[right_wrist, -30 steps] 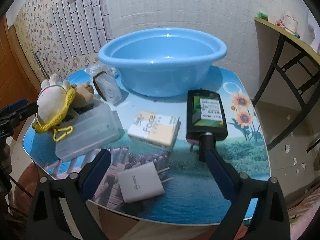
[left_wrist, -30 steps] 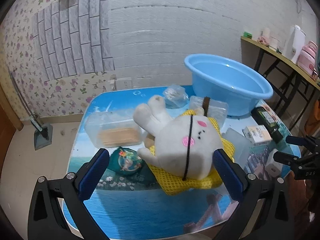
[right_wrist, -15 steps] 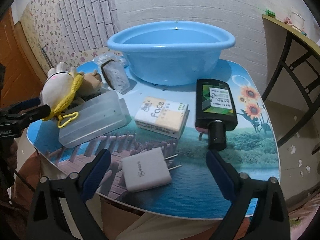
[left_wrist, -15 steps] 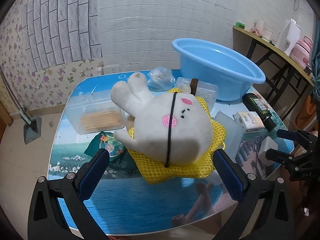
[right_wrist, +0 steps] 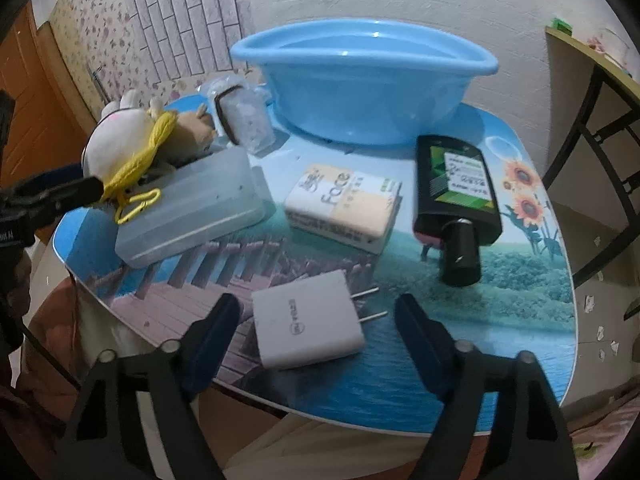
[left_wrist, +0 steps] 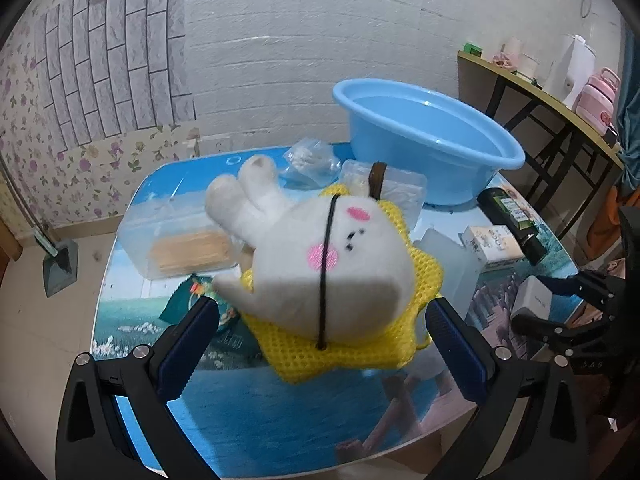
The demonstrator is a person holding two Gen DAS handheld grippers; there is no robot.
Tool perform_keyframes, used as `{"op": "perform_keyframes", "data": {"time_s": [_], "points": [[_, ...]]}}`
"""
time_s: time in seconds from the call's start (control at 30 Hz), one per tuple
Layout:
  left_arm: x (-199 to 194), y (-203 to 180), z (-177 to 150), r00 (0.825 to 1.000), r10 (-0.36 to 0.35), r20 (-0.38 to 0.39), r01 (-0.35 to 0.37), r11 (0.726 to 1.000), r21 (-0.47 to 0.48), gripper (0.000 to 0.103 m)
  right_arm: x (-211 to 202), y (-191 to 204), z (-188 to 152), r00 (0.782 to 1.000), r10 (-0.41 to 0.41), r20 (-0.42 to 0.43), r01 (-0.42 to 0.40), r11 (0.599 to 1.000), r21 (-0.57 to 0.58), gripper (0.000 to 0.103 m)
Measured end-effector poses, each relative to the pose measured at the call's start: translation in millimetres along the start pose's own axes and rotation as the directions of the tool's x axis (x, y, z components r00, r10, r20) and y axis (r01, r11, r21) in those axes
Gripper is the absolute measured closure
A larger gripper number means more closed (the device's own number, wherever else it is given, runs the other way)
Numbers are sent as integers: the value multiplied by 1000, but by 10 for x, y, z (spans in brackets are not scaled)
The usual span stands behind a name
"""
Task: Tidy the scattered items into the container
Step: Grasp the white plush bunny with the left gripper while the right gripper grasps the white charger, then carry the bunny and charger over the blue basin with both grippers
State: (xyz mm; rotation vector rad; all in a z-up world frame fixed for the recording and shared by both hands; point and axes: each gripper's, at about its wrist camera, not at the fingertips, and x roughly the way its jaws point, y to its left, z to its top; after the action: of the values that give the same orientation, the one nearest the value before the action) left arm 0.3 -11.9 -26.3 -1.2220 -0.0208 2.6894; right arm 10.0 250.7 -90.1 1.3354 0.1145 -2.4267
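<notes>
Brown plush (right_wrist: 192, 130) mostly hidden behind bunny (right_wrist: 120, 136); bottle label (right_wrist: 466, 176) blurred

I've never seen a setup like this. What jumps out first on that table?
A big white plush rabbit with pink cheeks lies on a yellow mesh pouch, between the fingers of the open left gripper. Behind it, at the table's far side, stands a large light-blue plastic basin with nothing in it. The open right gripper straddles a white plug-in charger.
</notes>
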Motion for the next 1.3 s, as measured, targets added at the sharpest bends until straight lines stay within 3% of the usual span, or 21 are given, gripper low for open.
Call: {"op": "perform_keyframes", "data": {"time_s": [0.13,0.37,0.43,0.47,0.6,1.03,1.3], "points": [[37,-38,72,1000,20,13,-21,1000,18,0,-3,-16,3,1000,-5,-1,5,1000,-2,39],[166,-98,119,998,58,8,-59,997,47,0,-17,-1,4,1000,-6,5,6,1000,-1,39],[159,-133,116,998,57,18,-58,996,64,6,-29,13,8,1000,-6,11,6,1000,-5,39],[156,-145,113,998,59,21,-61,995,73,14,-36,19,12,1000,-6,15,6,1000,-5,39],[115,-140,104,999,36,28,-38,996,76,21,-69,30,31,1000,-10,27,10,1000,-4,39],[-194,-126,214,996,9,93,-15,998,62,22,-227,44,129,996,-13,88,12,1000,3,40],[-334,-190,406,993,3,117,-12,997,74,22,-441,46,381,985,-5,171,6,1000,-6,40]]}}
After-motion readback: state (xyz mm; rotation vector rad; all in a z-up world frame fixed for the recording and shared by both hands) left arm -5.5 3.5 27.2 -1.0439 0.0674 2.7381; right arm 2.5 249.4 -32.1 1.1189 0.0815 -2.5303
